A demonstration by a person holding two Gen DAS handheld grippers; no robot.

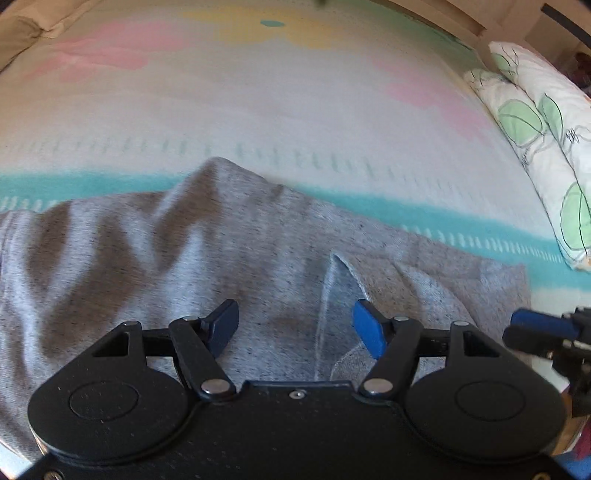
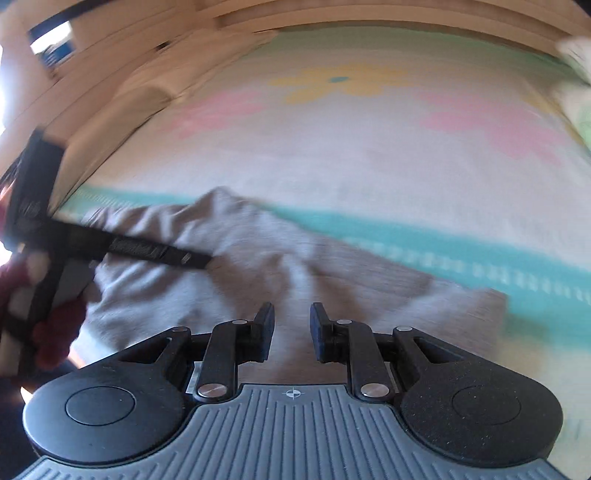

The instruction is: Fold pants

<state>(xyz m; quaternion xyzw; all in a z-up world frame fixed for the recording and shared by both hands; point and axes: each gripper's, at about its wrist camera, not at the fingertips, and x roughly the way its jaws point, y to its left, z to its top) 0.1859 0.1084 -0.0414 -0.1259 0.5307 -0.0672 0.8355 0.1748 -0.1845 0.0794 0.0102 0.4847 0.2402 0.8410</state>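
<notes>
Grey marled pants [image 1: 147, 258] lie rumpled on the bed, a pocket seam showing near my left gripper [image 1: 295, 317]. That gripper hovers just over the cloth, open wide, with nothing pinched between its blue pads. My right gripper [image 1: 535, 328] shows at the right edge of the left wrist view, over the pants' right end. In the blurred right wrist view the pants [image 2: 295, 266] spread below the right gripper [image 2: 292, 317], whose jaws stand a narrow gap apart with no cloth between them. The left gripper [image 2: 147, 251] reaches in from the left, held by a hand in a dark red sleeve [image 2: 55, 328].
The pants rest on a pale blanket [image 1: 258, 103] with pink and yellow flowers and a teal stripe. A leaf-patterned pillow [image 1: 535, 122] lies along the right side. A beige cushion [image 2: 129, 107] and a wooden bed frame [image 2: 332, 18] border the far side.
</notes>
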